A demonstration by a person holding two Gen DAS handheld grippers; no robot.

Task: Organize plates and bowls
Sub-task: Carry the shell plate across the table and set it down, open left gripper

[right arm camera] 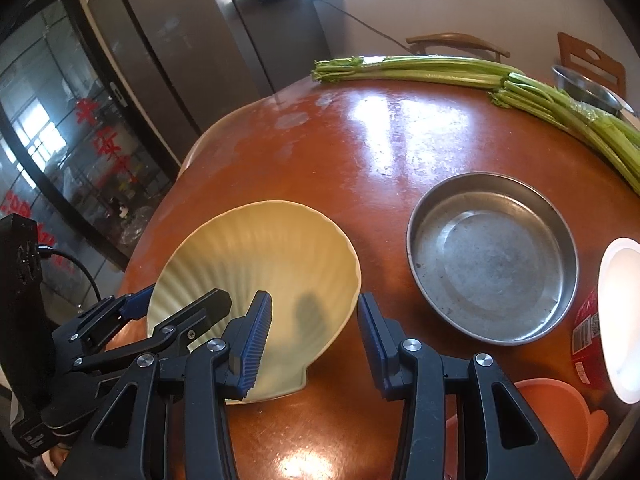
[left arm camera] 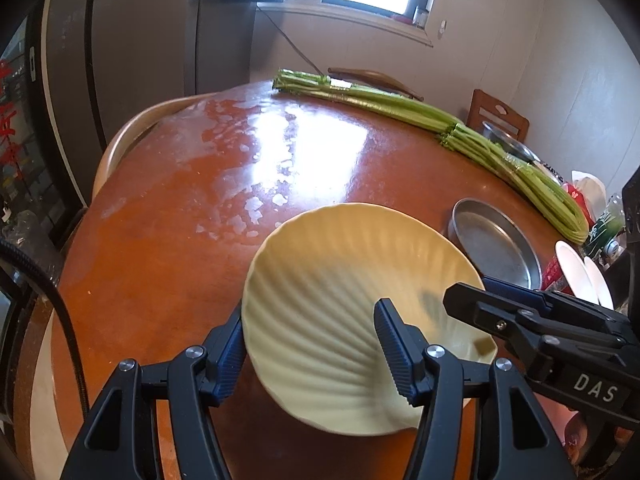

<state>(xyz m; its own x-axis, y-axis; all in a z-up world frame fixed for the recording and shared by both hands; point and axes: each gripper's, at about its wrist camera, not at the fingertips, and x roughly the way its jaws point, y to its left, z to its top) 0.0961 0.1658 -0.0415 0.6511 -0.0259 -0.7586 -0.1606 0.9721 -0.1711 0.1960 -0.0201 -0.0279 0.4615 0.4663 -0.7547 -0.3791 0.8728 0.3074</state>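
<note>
A pale yellow shell-shaped plate (left arm camera: 340, 264) (right arm camera: 260, 252) is held tilted over the brown round table (left arm camera: 180, 220). My left gripper (left arm camera: 314, 354) is shut on its left side, one finger under the rim and one on the ribbed inside. In the right wrist view the left gripper (right arm camera: 180, 300) enters from the left. My right gripper (right arm camera: 314, 340) is shut on the plate's right rim, one finger inside and one outside. In the left wrist view the right gripper (left arm camera: 472, 292) reaches in from the right. Whether the plate touches the table is unclear.
A round metal pan (right arm camera: 492, 256) (left arm camera: 496, 248) sits right of the plate. White plates (right arm camera: 620, 320) (left arm camera: 576, 272) and an orange bowl (right arm camera: 552, 416) are at the right edge. Celery stalks (right arm camera: 440, 70) and a steel bowl (right arm camera: 584, 88) lie at the far side. Chairs stand behind.
</note>
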